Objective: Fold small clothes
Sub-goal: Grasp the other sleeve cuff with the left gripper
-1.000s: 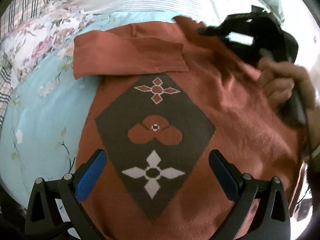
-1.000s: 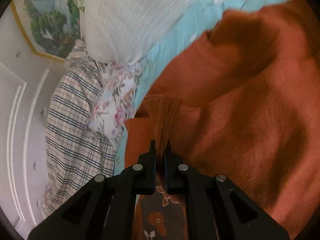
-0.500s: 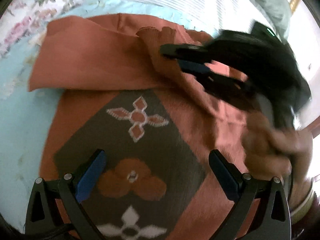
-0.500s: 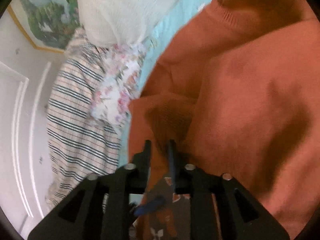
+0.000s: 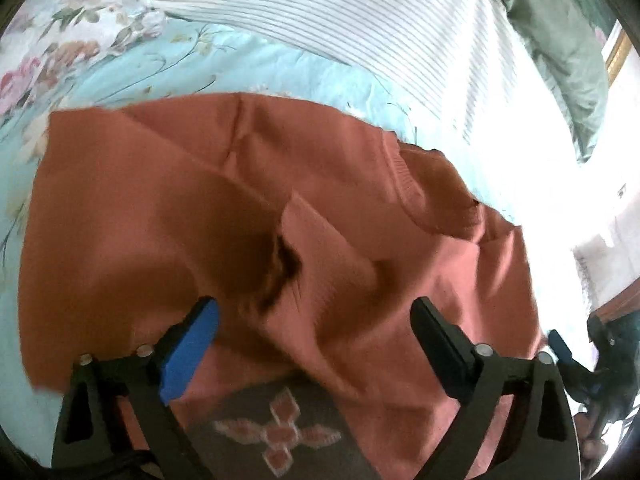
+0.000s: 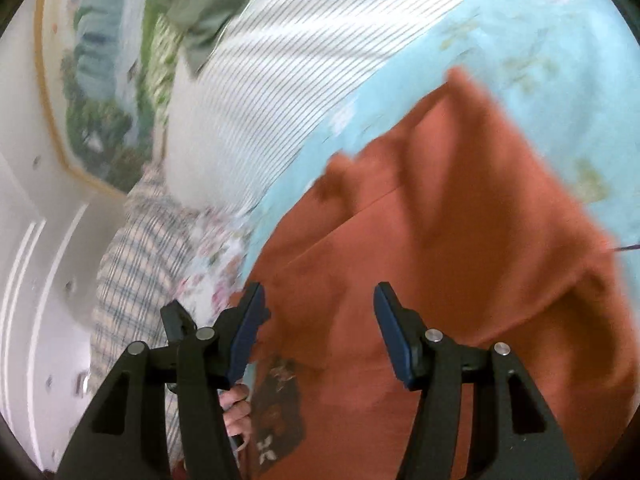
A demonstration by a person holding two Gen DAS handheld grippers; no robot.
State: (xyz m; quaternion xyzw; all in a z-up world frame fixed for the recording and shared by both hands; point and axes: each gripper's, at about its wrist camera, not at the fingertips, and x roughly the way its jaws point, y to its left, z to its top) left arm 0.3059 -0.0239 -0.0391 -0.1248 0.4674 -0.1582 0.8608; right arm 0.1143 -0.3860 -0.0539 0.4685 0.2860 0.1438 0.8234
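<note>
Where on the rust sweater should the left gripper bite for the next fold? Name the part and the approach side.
Probably the sweater's free left edge, approached from the bedsheet side: it lies flat and exposed there, while the middle is bunched.

I am looking at a home bedroom. I am seeing a bed spread with a light blue floral sheet (image 5: 248, 64), and a white striped quilt (image 5: 360, 20) is lying bunched across its far side, with a green pillow (image 5: 560, 40) sitting beyond it. A checked blanket (image 6: 136, 272) is showing beside a flowered pillow (image 6: 216, 256). A large landscape painting in a gold frame (image 6: 96, 80) is hanging on a white panelled wall (image 6: 28, 240), which is telling me this is a lived-in room.
</note>
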